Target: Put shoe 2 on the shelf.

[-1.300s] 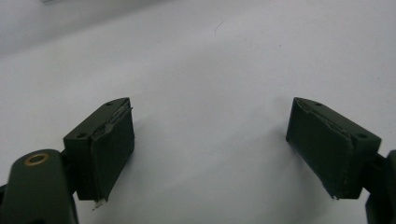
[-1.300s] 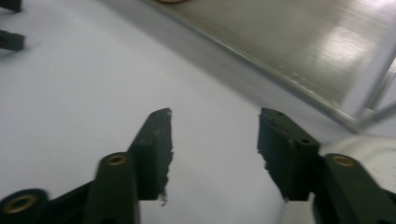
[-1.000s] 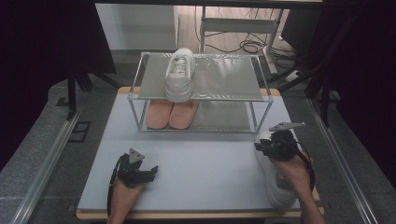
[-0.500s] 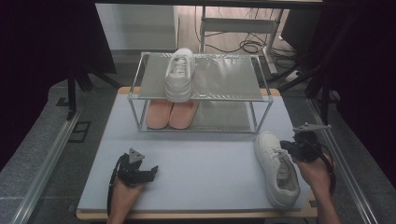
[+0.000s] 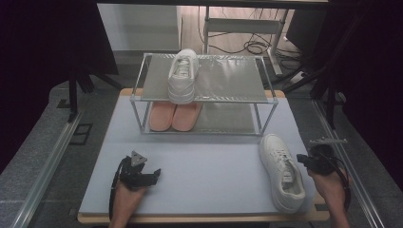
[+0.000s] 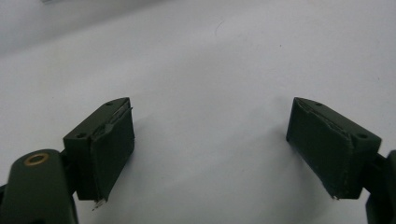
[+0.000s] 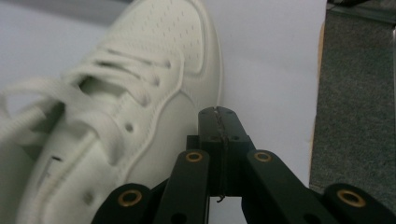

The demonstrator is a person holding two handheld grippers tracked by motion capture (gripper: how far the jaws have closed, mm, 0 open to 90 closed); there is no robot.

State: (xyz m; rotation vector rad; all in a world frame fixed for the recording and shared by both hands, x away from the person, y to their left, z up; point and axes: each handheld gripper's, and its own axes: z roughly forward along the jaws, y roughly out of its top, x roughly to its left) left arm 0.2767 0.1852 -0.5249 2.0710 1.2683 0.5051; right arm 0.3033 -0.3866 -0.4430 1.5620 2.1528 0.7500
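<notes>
Pressing together, right gripper [image 7: 219, 112] jaws beside sneaker [image 7: 116, 116].

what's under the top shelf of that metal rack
A pair of pink insoles or slippers lies on the lower shelf; their far ends are hidden beneath the top shelf and white sneaker.

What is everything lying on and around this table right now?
White sneaker on table: one, white, near right of the board, toe pointing away.
White sneaker on rack: one, white, top shelf, left part.
Slippers: one pair, salmon pink, bottom shelf, under the top sneaker.
Rack: one, silvery metal, two shelves, far half of the table.
Table: one, pale grey board.
Left gripper: one, black, jaws open over bare board.
Right gripper: one, black, jaws shut, empty, beside the table sneaker.
</notes>
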